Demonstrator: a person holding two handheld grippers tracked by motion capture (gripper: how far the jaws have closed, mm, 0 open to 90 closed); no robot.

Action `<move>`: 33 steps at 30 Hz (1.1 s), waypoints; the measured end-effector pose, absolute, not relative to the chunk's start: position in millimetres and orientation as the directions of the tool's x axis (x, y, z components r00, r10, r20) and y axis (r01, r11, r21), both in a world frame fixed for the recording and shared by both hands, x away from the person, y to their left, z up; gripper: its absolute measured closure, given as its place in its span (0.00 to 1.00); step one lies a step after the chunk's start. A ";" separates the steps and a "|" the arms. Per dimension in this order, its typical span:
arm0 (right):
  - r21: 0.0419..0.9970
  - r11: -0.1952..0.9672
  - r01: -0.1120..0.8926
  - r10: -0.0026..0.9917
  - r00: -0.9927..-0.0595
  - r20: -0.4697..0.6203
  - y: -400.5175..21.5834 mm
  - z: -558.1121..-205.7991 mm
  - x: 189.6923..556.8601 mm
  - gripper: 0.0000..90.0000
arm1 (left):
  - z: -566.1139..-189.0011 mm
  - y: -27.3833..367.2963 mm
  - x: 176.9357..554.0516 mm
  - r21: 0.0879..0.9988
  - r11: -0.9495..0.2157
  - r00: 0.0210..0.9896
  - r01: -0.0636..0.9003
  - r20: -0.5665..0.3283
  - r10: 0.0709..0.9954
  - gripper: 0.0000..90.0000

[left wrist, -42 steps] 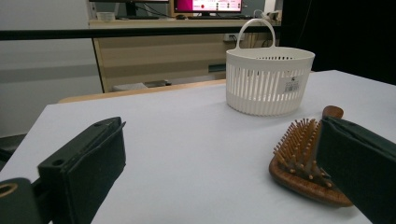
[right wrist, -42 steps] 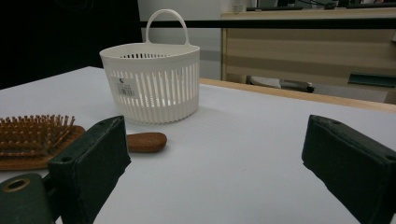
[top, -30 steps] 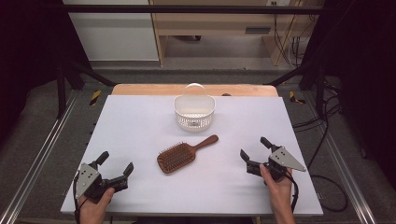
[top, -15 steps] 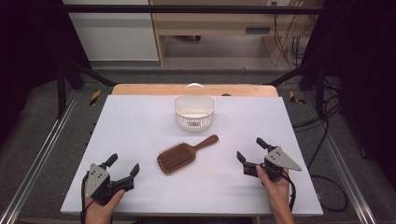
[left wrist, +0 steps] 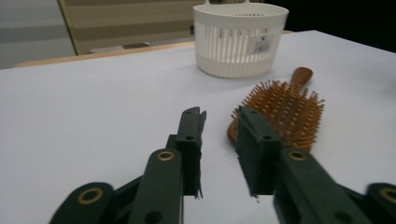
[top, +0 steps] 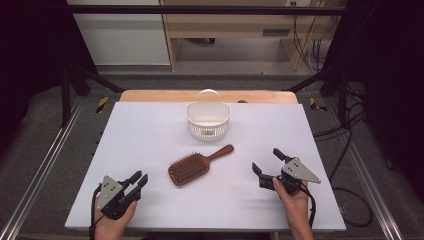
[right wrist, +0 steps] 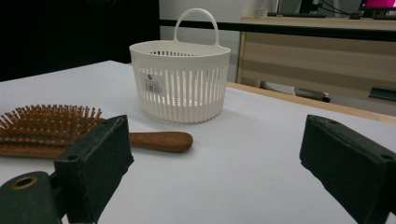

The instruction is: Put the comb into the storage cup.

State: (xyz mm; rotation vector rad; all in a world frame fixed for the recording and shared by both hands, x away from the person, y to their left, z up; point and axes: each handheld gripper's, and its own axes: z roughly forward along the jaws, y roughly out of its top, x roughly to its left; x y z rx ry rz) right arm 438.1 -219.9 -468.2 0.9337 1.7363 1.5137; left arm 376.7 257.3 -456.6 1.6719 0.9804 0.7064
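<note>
A wooden hairbrush (top: 192, 167) lies bristles up in the middle of the white table, its handle pointing toward the back right. Behind it stands a white slotted basket (top: 208, 127) with a loop handle. My left gripper (top: 140, 177) rests near the front left corner, aimed at the brush (left wrist: 285, 105). Its jaws have just been closing and stand a narrow gap apart with nothing between them (left wrist: 218, 114). My right gripper (top: 265, 159) sits at the front right, wide open and empty, facing the brush (right wrist: 46, 126) and the basket (right wrist: 180, 93).
The white table top (top: 150, 135) ends in a wooden strip (top: 150, 95) at the back. Metal rails (top: 45, 165) run along the left side. Cables (top: 350, 165) lie on the floor to the right.
The left gripper's jaws have narrowed from wide apart to a small gap, and that hand has edged slightly toward the brush. The right gripper has kept still.
</note>
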 end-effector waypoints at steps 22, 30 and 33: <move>0.990 0.093 0.110 0.836 -0.548 -0.017 -217.6 -469.5 438.5 0.11 | -458.7 214.3 411.0 0.840 -0.334 0.599 0.428 0.013 0.800 1.00; 0.990 0.093 0.107 0.836 -0.549 -0.019 -217.2 -469.1 438.4 0.11 | -461.8 212.4 415.7 0.816 -0.355 0.594 0.456 0.018 0.804 1.00; 0.990 0.094 0.109 0.836 -0.549 -0.019 -216.5 -469.3 439.1 0.12 | -462.0 213.7 415.2 0.814 -0.362 0.597 0.455 0.023 0.802 1.00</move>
